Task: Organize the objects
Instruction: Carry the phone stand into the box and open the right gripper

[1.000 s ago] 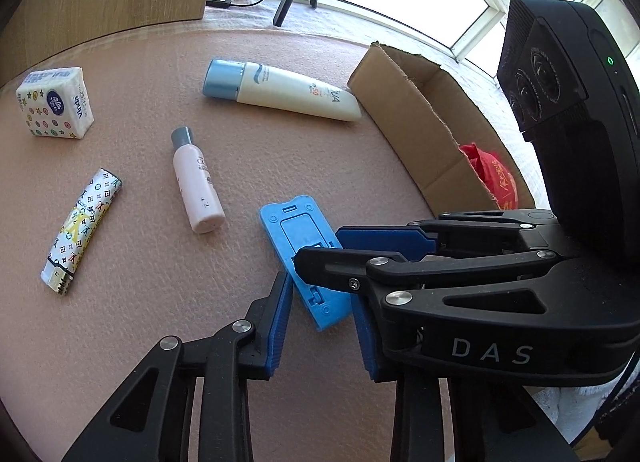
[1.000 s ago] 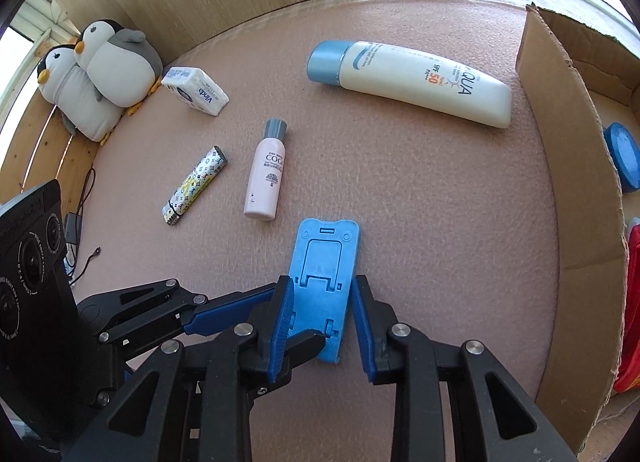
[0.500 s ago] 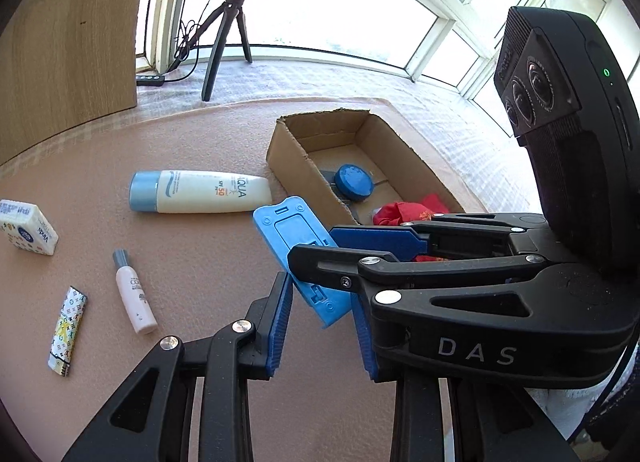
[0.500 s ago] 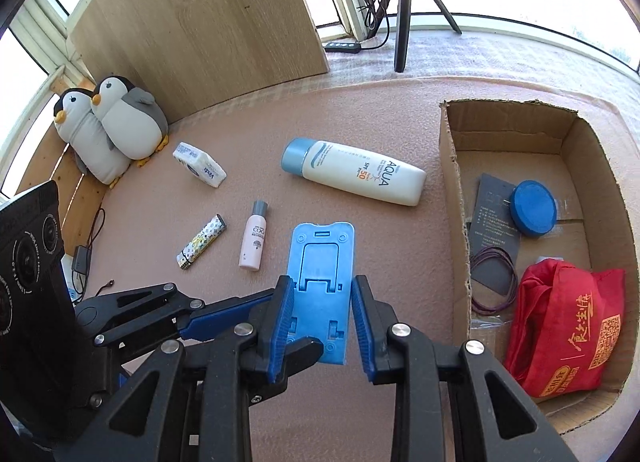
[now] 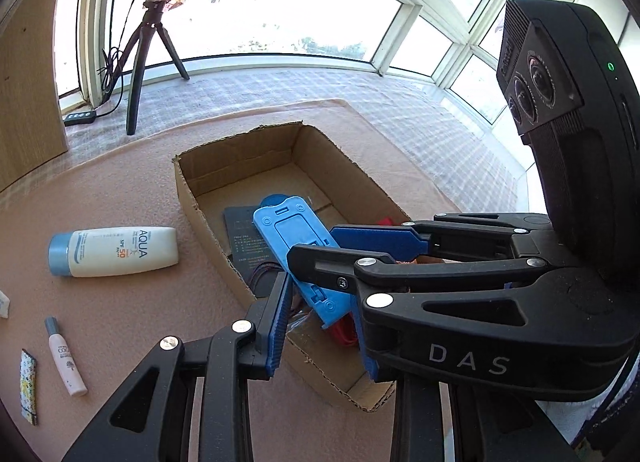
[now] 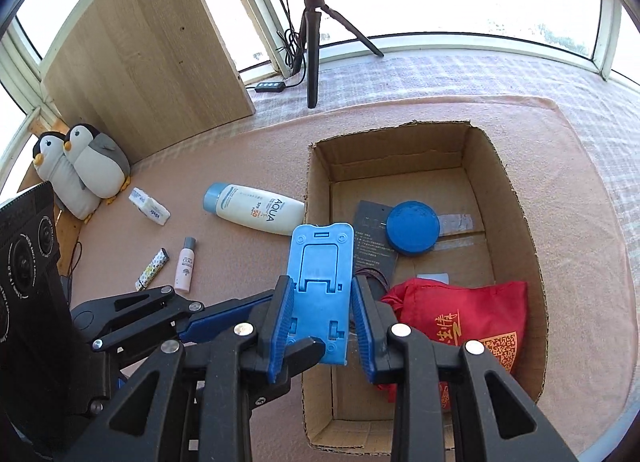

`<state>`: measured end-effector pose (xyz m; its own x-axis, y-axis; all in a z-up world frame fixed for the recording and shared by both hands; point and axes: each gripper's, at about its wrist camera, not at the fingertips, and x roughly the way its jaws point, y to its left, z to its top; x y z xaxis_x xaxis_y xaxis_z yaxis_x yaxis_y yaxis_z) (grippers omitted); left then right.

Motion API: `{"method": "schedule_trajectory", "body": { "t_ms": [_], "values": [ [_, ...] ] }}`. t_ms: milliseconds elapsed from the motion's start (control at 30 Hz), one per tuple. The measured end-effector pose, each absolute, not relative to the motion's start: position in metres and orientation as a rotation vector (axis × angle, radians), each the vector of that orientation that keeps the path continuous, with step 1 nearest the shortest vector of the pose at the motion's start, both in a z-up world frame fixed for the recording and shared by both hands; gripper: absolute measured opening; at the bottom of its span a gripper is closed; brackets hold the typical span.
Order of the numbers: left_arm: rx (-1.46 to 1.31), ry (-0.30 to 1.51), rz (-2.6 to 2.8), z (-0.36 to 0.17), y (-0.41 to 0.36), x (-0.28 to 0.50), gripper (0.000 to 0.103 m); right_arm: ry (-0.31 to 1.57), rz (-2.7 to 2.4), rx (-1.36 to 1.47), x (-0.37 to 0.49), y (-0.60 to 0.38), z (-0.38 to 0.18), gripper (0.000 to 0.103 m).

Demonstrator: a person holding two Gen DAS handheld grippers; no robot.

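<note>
You carry a blue stand [image 6: 322, 286] over the open box [image 6: 516, 198].

At lower centre of the frame, both your right gripper [image 6: 322, 332] and left gripper [image 5: 320, 326] clamp its near end, likely to steady the flat piece. Bottles lie left on the mat.

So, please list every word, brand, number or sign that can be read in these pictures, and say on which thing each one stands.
"AQUA" and "SPF 50": on the white sunscreen tube.
"DAS": on the right gripper, on its black body.
"COO": first letters on the small pink bottle; the rest is too small.
Chinese characters and a QR code: on the red bag; not legible.
Tissue pack and dark card: print too small.
</note>
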<state>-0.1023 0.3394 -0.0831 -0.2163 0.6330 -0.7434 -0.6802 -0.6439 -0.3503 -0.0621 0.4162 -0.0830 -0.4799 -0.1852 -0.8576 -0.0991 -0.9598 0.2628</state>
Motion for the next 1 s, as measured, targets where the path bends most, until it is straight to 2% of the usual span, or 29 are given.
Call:
{"method": "schedule_trajectory", "body": {
  "t_ms": [33, 67, 100, 133, 167, 267, 333, 667, 1000],
  "values": [
    [-1.162, 0.072, 1.949, -0.083, 0.343, -0.101, 0.033, -0.423, -2.63, 1.575, -0.061, 0.42, -0.083, 0.027],
    [-1.169, 0.085, 1.953, -0.085, 0.347, -0.103, 0.038, -0.408, -2.636, 1.576, -0.061, 0.422, -0.082, 0.027],
    [-1.181, 0.095, 1.96, -0.086, 0.35, -0.103, 0.044, -0.388, -2.638, 1.578, -0.06, 0.424, -0.082, 0.027],
    [-1.186, 0.096, 1.967, -0.087, 0.35, -0.103, 0.056, -0.368, -2.64, 1.579, -0.06, 0.425, -0.083, 0.029],
    [-1.186, 0.092, 1.974, -0.088, 0.35, -0.105, 0.059, -0.351, -2.648, 1.584, -0.06, 0.426, -0.083, 0.034],
    [-1.192, 0.098, 1.986, -0.09, 0.348, -0.105, 0.059, -0.325, -2.7, 1.574, -0.058, 0.431, -0.083, 0.046],
    [-1.196, 0.096, 1.998, -0.091, 0.344, -0.106, 0.059, -0.339, -2.705, 1.574, -0.059, 0.434, -0.084, 0.049],
    [-1.226, 0.071, 2.108, -0.088, 0.288, -0.11, 0.059, -0.341, -2.695, 1.528, -0.062, 0.422, -0.083, 0.05],
    [-1.271, 0.011, 2.267, -0.088, 0.177, -0.104, 0.059, -0.303, -2.668, 1.449, -0.072, 0.385, -0.079, 0.05]
  ]
}}
